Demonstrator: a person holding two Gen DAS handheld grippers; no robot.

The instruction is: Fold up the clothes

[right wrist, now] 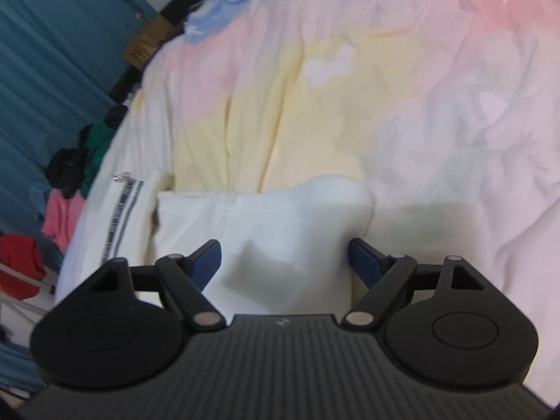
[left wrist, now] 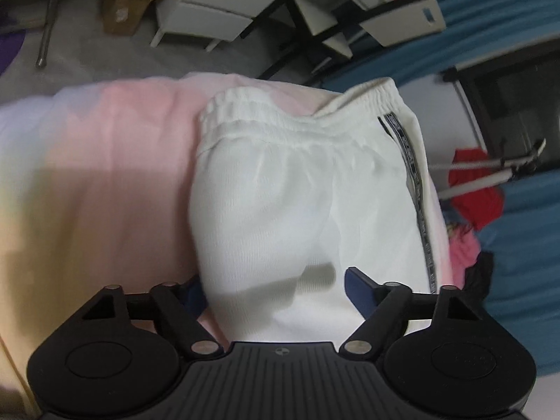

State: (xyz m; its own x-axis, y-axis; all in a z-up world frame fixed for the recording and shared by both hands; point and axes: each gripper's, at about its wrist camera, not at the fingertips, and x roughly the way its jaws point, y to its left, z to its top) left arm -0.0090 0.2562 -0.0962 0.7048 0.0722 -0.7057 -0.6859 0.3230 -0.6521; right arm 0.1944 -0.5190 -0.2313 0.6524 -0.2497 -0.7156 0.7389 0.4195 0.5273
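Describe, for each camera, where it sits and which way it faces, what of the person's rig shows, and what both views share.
Left wrist: sits on the left hand-held gripper, looking along its open fingers at the white trousers, waistband far, on the pastel bedcover.
Right wrist: sits on the right hand-held gripper, fingers open, looking over a folded trouser end across the bedcover.
Shared: trousers, bedcover, blue curtain.

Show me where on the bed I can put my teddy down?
Bare pastel bedspread lies right of the white pants' folded end, ahead of the open right gripper. More lies left of the waistband, beyond the open left gripper. Colored clothes crowd the bed's edge.
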